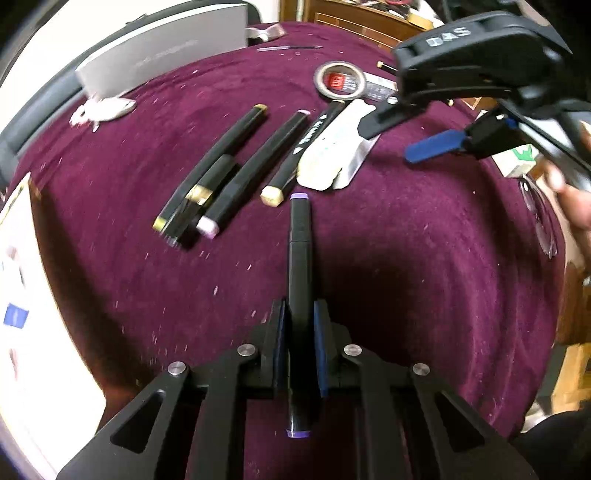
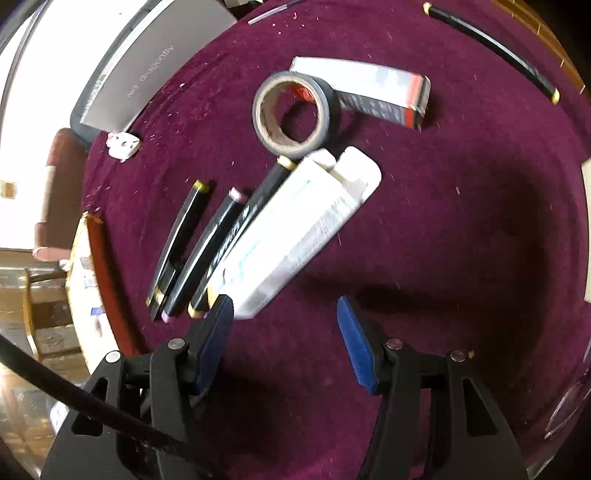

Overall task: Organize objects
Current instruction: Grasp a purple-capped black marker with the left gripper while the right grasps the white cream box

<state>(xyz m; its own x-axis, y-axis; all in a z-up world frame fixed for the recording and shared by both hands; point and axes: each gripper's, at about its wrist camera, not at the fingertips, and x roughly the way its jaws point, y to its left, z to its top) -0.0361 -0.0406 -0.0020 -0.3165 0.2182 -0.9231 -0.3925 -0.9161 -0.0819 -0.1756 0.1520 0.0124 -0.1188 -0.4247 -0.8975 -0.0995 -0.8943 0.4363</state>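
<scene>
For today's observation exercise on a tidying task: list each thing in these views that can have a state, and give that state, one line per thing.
left gripper: shut on the purple-capped marker
purple-capped marker: held, pointing forward above the cloth
right gripper: open, holding nothing
row of markers: lying side by side on the cloth, capped
white tube: lying flat beside the markers
tape roll: lying flat, leaning on a small carton

A maroon velvet cloth (image 1: 424,258) covers the table; beyond its far edge stands wooden furniture (image 1: 354,14), and a wooden chair (image 2: 37,317) sits beside it.
</scene>
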